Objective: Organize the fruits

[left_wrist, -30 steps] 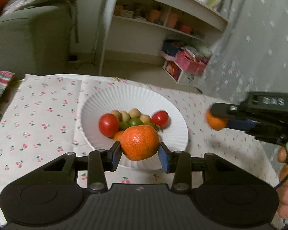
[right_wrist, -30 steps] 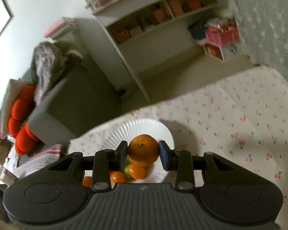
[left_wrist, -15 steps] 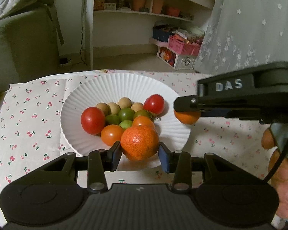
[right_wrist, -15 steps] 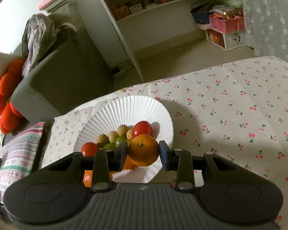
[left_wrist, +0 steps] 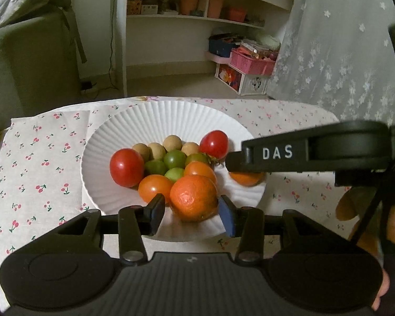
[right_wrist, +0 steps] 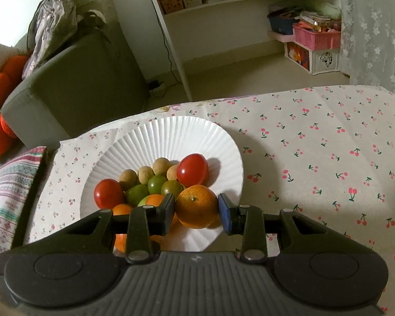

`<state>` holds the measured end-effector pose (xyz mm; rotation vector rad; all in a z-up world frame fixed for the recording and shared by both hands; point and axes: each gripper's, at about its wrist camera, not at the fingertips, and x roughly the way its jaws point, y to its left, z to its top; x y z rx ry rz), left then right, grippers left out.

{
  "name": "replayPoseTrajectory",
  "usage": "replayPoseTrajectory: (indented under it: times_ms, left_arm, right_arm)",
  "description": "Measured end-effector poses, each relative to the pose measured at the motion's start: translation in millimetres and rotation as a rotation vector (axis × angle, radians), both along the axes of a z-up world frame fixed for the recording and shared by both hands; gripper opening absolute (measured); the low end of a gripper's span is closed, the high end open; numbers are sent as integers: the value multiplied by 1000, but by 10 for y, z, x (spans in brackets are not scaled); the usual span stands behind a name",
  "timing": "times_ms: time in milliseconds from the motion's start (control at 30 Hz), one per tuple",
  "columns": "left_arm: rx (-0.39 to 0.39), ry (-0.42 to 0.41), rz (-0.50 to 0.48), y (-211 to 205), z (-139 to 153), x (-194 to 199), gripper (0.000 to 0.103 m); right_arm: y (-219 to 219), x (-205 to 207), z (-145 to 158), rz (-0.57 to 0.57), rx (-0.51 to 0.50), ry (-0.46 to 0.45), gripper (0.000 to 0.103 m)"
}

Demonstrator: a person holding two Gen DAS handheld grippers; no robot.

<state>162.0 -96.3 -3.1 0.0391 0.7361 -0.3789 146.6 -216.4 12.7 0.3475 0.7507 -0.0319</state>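
1. Fruits sit heaped on the white plate in the left wrist view: two red tomatoes, green ones, tan round ones and orange tomatoes.
2. At the plate's near edge rests the left mandarin, touching the orange tomatoes behind it.
3. The left gripper brackets it loosely: fingers parted, a sliver of white plate showing between the left finger and the peel, and the blue pad just beside the other flank.
4. From the right comes the right gripper, side-on and marked "DAS", with the right mandarin peeking out under it, over the plate's right rim.
5. The plate stands on a cherry-print cloth.
6. Over to the right wrist view: the right gripper is clamped on the right mandarin, both fingers pressed to its sides.
7. That mandarin hangs over the plate's near right part, just in front of a red tomato.
8. The heap lies to its left, partly hidden by the gripper.
9. Beyond the cloth are a grey sofa and a white shelf.
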Motion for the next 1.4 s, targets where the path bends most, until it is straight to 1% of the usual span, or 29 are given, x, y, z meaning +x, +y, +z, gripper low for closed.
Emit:
replayPoseTrajectory:
  times_ms: [100, 200, 300, 400, 533, 700, 867, 967, 1067, 1233, 1367, 1400]
  left_arm:
    - [-39, 7, 3, 81, 51, -28, 55]
    - [-66, 9, 13, 150, 108, -60, 56]
    - [-122, 9, 39, 286, 209, -100, 57]
    - [-155, -8, 79, 432, 317, -150, 65]
    - [-136, -26, 140, 566, 378, -211, 68]
    - [-155, 14, 179, 706, 385, -281, 68]
    - [-131, 19, 213, 811, 432, -436, 70]
    - [-160, 32, 232, 928, 435, -555, 71]
    - [-190, 40, 239, 1005, 448, -656, 72]
    - [-149, 14, 244, 1022, 461, -808, 78]
    - [-141, 4, 256, 1086, 460, -897, 82]
    - [-138, -1, 261, 1104, 460, -922, 83]
  right_arm:
    - [-39, -31, 57, -5, 24, -23, 34]
    - [-71, -53, 106, -9, 41, -36, 35]
    - [-128, -88, 159, -22, 67, -44, 35]
    - [-184, -142, 218, -32, 97, -56, 38]
    - [-141, -211, 246, -9, 83, -55, 40]
    - [-44, -299, 261, 13, 49, -61, 41]
    - [81, -429, 260, 35, 17, -61, 42]
    - [163, -558, 276, 46, -35, -71, 43]
    - [218, -718, 303, 55, -72, -95, 47]
    - [326, -950, 311, 74, -92, -119, 48]
    - [397, -1098, 333, 73, -132, -144, 54]
    - [401, -1143, 349, 65, -141, -156, 58]
